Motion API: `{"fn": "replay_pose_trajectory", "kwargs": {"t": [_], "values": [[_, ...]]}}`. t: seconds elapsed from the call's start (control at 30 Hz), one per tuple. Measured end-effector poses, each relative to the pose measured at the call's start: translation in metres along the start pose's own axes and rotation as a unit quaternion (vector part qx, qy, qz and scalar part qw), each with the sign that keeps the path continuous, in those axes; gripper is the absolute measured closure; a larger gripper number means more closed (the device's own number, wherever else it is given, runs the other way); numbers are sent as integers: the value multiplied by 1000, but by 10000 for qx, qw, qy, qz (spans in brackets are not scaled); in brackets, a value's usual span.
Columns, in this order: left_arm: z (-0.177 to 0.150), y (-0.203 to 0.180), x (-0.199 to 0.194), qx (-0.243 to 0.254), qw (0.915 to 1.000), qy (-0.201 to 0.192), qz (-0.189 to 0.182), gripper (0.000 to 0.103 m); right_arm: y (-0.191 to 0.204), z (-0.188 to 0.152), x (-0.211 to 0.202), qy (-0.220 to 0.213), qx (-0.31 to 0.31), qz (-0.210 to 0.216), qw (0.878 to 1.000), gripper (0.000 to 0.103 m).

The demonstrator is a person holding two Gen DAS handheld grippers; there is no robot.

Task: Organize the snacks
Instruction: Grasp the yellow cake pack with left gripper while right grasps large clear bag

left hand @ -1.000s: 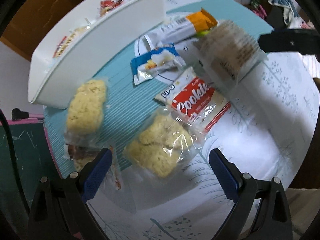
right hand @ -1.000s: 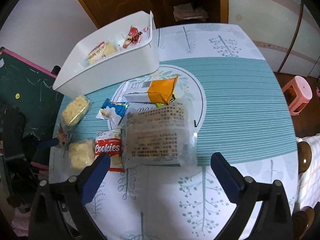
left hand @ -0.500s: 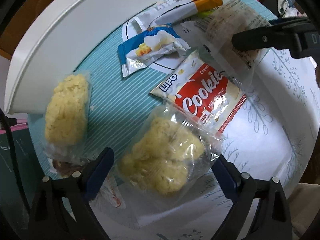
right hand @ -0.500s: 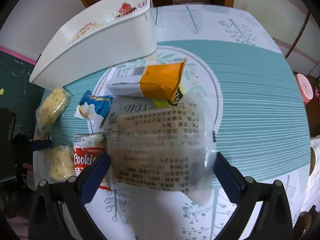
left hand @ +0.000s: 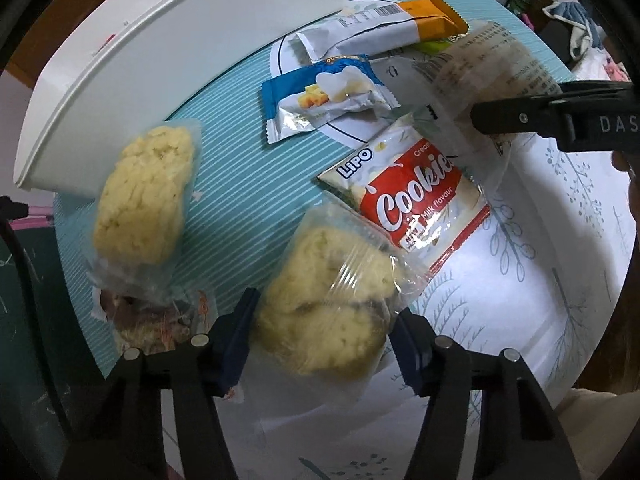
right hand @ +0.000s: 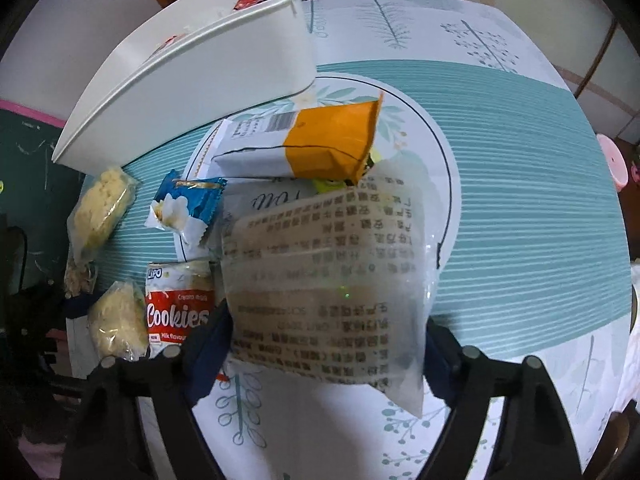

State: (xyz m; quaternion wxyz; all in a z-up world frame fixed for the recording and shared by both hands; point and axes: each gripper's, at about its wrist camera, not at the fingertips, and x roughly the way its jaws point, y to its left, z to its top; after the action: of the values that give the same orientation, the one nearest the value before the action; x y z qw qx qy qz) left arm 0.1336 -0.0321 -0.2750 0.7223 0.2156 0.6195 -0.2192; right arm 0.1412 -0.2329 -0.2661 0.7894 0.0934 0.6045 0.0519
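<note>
Our left claw (left hand: 322, 340) points straight down with its jaws closing around a clear packet of yellow crumbly cakes (left hand: 326, 308); the blue pads sit at both sides of the wrapper and look to be just meeting it, so we judge the pinch is forming rather than firm. At 11 o'clock from that packet lies a second cake packet (left hand: 146, 200), and at 1 o'clock the red cookie pack (left hand: 416, 200), its corner touching our packet's wrapper.

Our right claw (right hand: 326, 344) is closing too, with a wide frosted bag covered in printed text (right hand: 328, 280) between its jaws; the pads press the bag's two edges. In the right wrist view the orange-and-white bar (right hand: 304, 144) lies at 12 o'clock from the bag, and the small blue packet (right hand: 186, 208) at 10 o'clock.

Farther out, at 11 o'clock, stands the white bin (right hand: 192, 80) on the patterned surface (right hand: 520, 200). A few wrappers peek over its rim, so we take it that some snacks are already sorted. We judge the task to be at an early-to-middle stage: six items or so are outside the bin, two of them now being gripped, and the rest lie loose and untouched.
</note>
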Motion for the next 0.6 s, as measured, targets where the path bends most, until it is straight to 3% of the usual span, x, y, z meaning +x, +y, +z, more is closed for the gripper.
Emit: {"fn": "replay_pose_trajectory", "kwargs": {"t": [0.37, 0.6], "values": [[-12, -6, -39, -545, 9982, -265, 15, 43, -5, -31, -19, 95, 40, -180, 9998, 22], [-12, -25, -79, -974, 9938, -530, -70, 44, -7, -56, -53, -173, -200, -262, 9993, 22]]}}
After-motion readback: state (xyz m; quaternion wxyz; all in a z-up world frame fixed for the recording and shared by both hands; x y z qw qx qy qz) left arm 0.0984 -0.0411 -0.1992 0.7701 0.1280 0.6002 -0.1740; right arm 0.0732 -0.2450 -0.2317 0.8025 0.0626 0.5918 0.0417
